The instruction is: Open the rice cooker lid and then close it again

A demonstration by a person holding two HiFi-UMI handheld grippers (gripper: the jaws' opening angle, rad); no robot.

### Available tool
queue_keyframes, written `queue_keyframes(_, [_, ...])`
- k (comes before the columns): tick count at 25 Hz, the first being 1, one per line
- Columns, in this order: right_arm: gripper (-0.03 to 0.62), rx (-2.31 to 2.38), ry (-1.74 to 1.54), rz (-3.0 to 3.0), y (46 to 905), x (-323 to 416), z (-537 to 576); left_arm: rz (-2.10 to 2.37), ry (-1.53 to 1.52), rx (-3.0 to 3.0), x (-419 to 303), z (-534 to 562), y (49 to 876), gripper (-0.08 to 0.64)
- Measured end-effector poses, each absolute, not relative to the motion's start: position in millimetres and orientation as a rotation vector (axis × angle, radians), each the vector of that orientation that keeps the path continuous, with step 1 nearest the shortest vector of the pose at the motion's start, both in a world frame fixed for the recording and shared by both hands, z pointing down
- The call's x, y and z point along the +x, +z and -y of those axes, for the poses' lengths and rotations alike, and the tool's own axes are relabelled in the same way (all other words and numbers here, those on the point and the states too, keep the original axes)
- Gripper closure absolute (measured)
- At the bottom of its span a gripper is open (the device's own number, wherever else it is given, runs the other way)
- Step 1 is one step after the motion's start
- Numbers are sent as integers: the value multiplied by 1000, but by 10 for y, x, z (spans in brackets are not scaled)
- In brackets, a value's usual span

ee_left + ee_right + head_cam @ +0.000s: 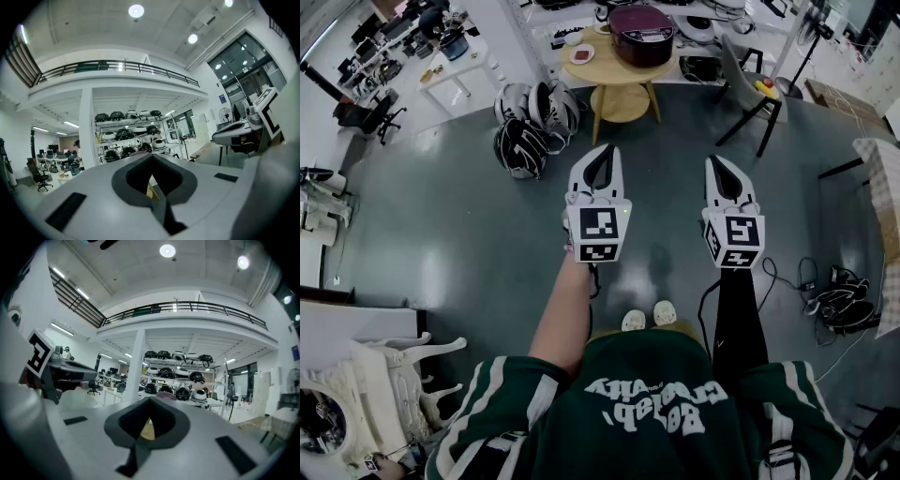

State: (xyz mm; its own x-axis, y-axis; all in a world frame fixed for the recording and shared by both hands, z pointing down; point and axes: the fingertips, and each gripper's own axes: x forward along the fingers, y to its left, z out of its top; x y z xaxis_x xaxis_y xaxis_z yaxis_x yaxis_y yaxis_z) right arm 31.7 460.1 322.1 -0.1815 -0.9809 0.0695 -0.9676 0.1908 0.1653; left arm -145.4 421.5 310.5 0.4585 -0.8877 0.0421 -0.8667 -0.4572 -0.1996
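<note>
Head view, room: bare grey floor (469,234) runs ahead to a round table (614,75); helmets (530,122) to the left, chair (750,84) to the right.
Head view, rice cooker (642,33): on the table, lid down, well ahead of the left gripper (602,155) and right gripper (719,164).
Left gripper view, jaws: closed together, nothing held.
Right gripper view, jaws: closed together, nothing held.

rice cooker (642,36): stood too far off to make out its lid catch
rice cooker, right gripper view: nearly all hidden behind the closed jaws of the right gripper (150,400)
round table (619,73): in the gripper views only a wood sliver showed through the jaw notch
shelf goods (174,373): too small to identify
shoes (649,319): partly covered by the sweatshirt (647,412)
pale patterned surface (879,178): cut off by the right edge
</note>
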Motion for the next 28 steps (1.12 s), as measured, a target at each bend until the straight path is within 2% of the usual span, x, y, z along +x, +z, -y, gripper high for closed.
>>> queue_keyframes(12, [585,1965,-165,2271,3153,63,-4693,-1527,-145,-2615,-1777,-4288,3084,560])
queue_keyframes(15, [513,1960,-161,2290,3140,27,-4611,-1511,-135,-2625,-1799,-4251,3079,534])
queue_keyframes(19, [500,1932,-174,2329,3099,-18,-4431,-1488,-110,-2651,-1788,-4116,3055,463])
queue_keyframes(28, [479,1896,-191,2352,3128,195,-3742,-1506,-107,-2636,-1568,-3393,3075,459])
